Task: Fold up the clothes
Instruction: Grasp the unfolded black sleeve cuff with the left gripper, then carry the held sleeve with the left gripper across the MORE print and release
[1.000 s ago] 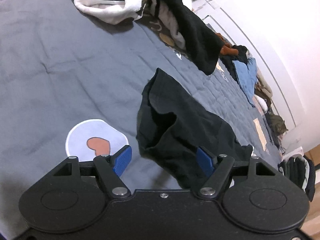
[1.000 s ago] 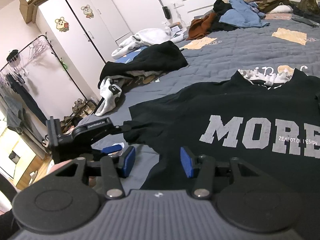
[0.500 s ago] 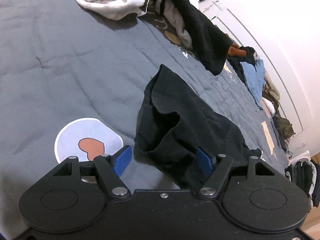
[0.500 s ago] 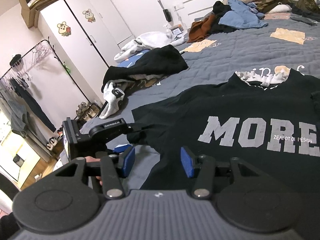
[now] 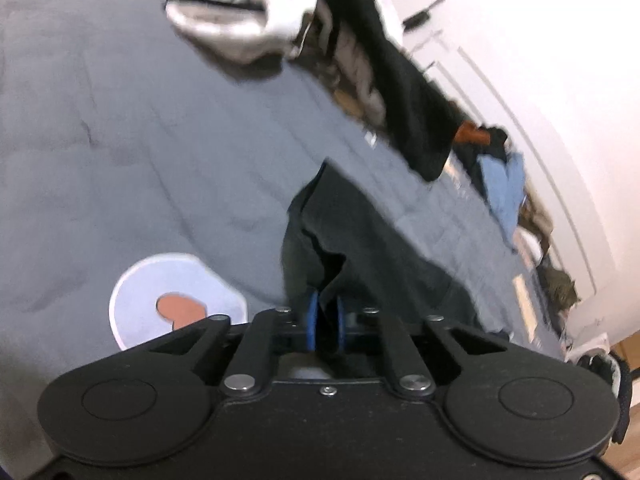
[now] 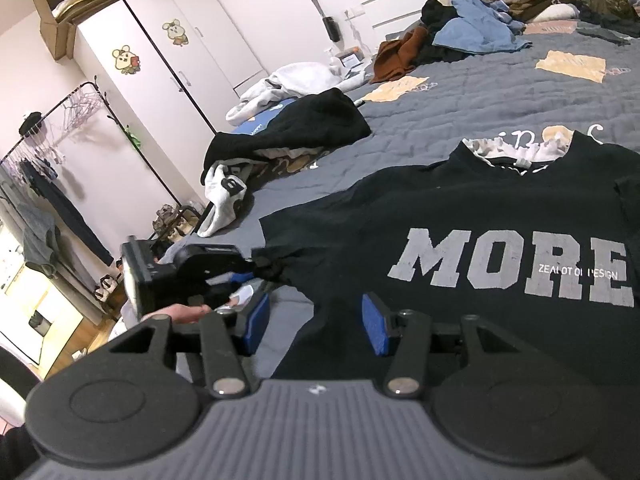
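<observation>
A black T-shirt [image 6: 460,216] printed with "MORE" lies flat, face up, on the grey quilt [image 6: 460,120]. Its left sleeve [image 5: 352,236] shows in the left wrist view, bunched at the edge. My left gripper [image 5: 325,320] is shut on that sleeve's hem, a fold of black cloth pinched between the blue pads. From the right wrist view the left gripper [image 6: 256,266] holds the crumpled sleeve tip. My right gripper [image 6: 316,322] is open over the shirt's lower left part, cloth lying between its fingers.
A pile of black and white clothes [image 6: 280,140] lies further up the bed. More clothes, blue and brown [image 6: 460,32], are heaped by the wall. A wardrobe [image 6: 180,60] and a clothes rack [image 6: 60,160] stand beyond the bed's edge. A pale heart patch [image 5: 176,300] marks the quilt.
The left gripper has gone from open to shut, closing on the sleeve's hem and gathering it. The right gripper stays open in much the same place.
</observation>
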The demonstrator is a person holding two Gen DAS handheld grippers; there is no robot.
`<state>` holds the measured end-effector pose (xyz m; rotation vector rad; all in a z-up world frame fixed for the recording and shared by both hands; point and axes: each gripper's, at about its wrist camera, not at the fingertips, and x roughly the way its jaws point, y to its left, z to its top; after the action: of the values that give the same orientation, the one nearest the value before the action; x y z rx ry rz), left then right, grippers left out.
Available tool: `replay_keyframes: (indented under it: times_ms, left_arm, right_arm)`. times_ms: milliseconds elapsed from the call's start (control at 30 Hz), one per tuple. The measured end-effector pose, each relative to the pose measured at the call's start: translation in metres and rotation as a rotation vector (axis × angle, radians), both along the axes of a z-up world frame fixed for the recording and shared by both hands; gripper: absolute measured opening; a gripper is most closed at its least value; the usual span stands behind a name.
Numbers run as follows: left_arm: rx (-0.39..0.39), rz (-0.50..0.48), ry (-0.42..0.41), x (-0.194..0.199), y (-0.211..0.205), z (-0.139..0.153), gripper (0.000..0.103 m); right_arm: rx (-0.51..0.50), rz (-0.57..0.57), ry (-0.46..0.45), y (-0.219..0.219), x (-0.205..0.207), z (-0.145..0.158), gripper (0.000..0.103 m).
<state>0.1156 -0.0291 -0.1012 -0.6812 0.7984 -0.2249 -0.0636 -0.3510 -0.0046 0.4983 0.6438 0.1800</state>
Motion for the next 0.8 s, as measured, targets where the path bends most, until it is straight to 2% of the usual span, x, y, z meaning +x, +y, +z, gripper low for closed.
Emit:
replay_keyframes:
  times_ms: [167, 233, 367, 433, 500, 600, 633, 767, 800]
  left_arm:
    - [0.031, -0.030, -0.070, -0.003, -0.010, 0.019, 0.004]
    - [0.050, -0.037, -0.057, -0.003, -0.015, 0.019, 0.004]
    - [0.061, -0.027, 0.025, -0.003, -0.014, 0.007, 0.006]
    - [0.055, -0.021, 0.052, -0.003, -0.010, 0.002, 0.013]
    - [0.052, -0.014, 0.060, -0.003, -0.008, -0.001, 0.026]
    - [0.049, -0.003, 0.059, -0.003, -0.007, -0.003, 0.038]
    - [0.041, 0.000, 0.060, -0.002, -0.007, -0.004, 0.039]
    - [0.027, -0.016, 0.053, 0.002, -0.012, -0.009, 0.036]
    - [0.032, -0.016, 0.046, 0.002, -0.013, -0.010, 0.022]
  right_arm:
    - [0.008, -0.010, 0.003, -0.006, -0.002, 0.000, 0.050]
    - [0.010, -0.013, 0.004, -0.008, -0.002, 0.000, 0.050]
    - [0.000, -0.008, 0.008, -0.009, -0.005, -0.001, 0.050]
    - [-0.002, -0.007, 0.011, -0.010, -0.007, -0.001, 0.050]
    - [-0.002, -0.011, 0.013, -0.012, -0.008, -0.002, 0.051]
    - [0.002, -0.019, 0.013, -0.016, -0.009, -0.001, 0.051]
    - [0.004, -0.021, 0.013, -0.017, -0.009, -0.001, 0.051]
    - [0.006, -0.022, 0.013, -0.017, -0.010, -0.001, 0.051]
    - [0.006, -0.022, 0.013, -0.018, -0.010, -0.001, 0.051]
